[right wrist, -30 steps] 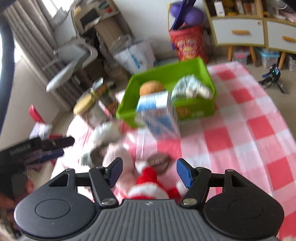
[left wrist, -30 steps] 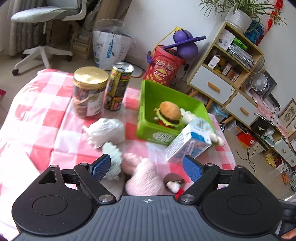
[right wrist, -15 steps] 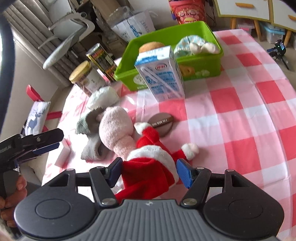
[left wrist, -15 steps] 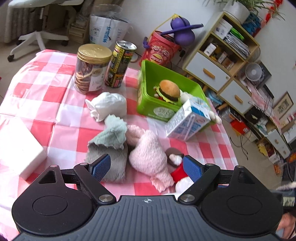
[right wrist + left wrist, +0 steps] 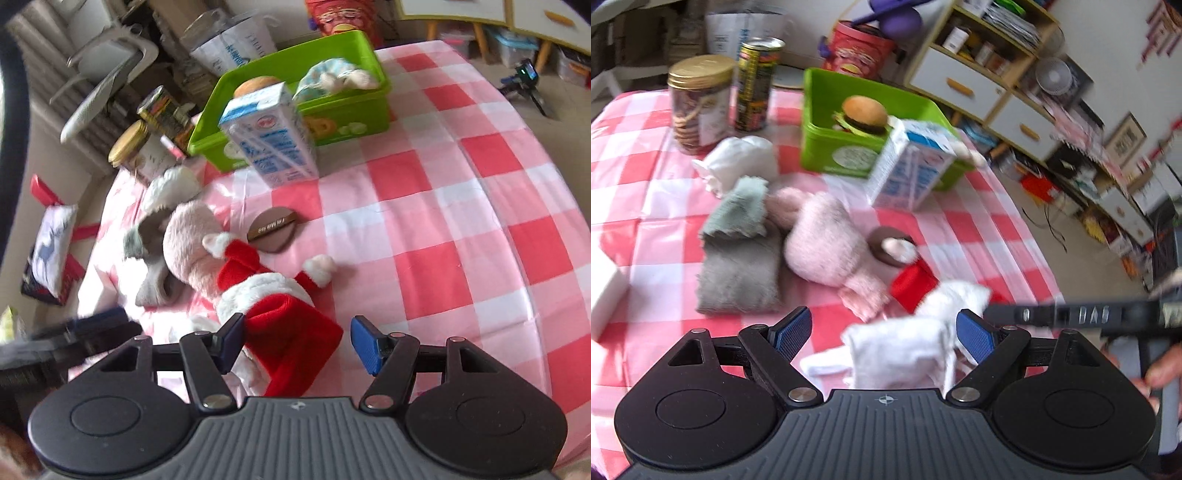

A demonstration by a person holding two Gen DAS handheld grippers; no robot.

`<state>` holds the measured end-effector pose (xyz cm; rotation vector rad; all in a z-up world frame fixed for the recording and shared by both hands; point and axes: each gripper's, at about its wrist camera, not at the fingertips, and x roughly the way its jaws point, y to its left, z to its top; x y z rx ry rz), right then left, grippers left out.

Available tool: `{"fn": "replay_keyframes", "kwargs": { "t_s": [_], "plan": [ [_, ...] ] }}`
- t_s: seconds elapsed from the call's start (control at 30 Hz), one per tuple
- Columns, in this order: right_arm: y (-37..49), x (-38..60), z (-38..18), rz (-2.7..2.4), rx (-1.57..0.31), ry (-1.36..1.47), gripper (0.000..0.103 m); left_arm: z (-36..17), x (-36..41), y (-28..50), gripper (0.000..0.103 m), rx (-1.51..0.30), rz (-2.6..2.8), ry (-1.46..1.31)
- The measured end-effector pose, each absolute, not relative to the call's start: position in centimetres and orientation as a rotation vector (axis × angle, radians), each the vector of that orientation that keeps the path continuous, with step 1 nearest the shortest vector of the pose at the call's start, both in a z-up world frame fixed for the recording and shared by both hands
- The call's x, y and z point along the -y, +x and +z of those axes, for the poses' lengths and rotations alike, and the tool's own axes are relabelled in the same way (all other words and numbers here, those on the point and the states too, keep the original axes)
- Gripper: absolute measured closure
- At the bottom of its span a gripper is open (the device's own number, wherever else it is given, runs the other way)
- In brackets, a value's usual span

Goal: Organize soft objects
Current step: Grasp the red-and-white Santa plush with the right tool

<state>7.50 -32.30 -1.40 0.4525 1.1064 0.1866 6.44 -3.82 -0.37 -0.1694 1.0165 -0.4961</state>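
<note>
A plush in a red Santa suit (image 5: pixel 291 332) lies at the near edge of the checked table, against a pink plush (image 5: pixel 188 240). My right gripper (image 5: pixel 298 345) is open around the suit's red body; its left pad brushes the cloth and its right pad stands clear. My left gripper (image 5: pixel 882 336) is open wide, with the suit's white fluffy part (image 5: pixel 897 350) between its fingers and untouched. A green bin (image 5: pixel 827 147) at the back holds a burger plush (image 5: pixel 864 114) and a pale blue soft toy (image 5: pixel 332 75).
A milk carton (image 5: pixel 912 166) stands in front of the bin. A cookie jar (image 5: pixel 700 99) and a can (image 5: pixel 757 81) are at the back left. A grey towel (image 5: pixel 738 273), green cloth (image 5: pixel 738 206), white bundle (image 5: pixel 742 162) and brown disc (image 5: pixel 273 229) lie mid-table.
Both grippers have come down and closer to the Santa plush. Its white part now sits between my left fingers, and its red body fills more of the gap between my right fingers.
</note>
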Motion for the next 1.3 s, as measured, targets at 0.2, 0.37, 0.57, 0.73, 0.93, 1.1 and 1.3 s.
{"fn": "replay_keyframes", "kwargs": {
  "t_s": [0.2,0.37,0.57,0.73,0.93,1.1,1.3],
  "plan": [
    [8.0,31.9,-1.0,0.218,-1.074,0.472,0.054,-1.1,4.6,6.2,0.020,-1.037,-0.511,-0.145],
    [8.7,30.8,-2.0,0.228,-1.098,0.469,0.053,-1.2,4.5,6.3,0.020,-1.039,-0.523,-0.160],
    [9.7,30.6,-3.8,0.222,-1.153,0.564,0.047,-1.4,4.9,6.0,0.020,-1.043,-0.545,-0.130],
    [10.2,30.1,-4.9,0.227,-1.174,0.603,0.049,-1.9,5.5,5.7,0.020,-1.037,-0.554,-0.080],
    [10.0,30.3,-4.1,0.243,-1.118,0.592,0.060,-2.5,7.3,4.7,0.020,-1.024,-0.591,0.037],
    [9.5,31.2,-2.1,0.267,-1.030,0.604,0.061,-3.2,9.0,3.9,0.020,-0.986,-0.595,0.169],
    [9.0,32.4,0.2,0.253,-0.924,0.609,0.061,-4.5,10.5,4.0,0.019,-0.979,-0.580,0.239]
  ]
}}
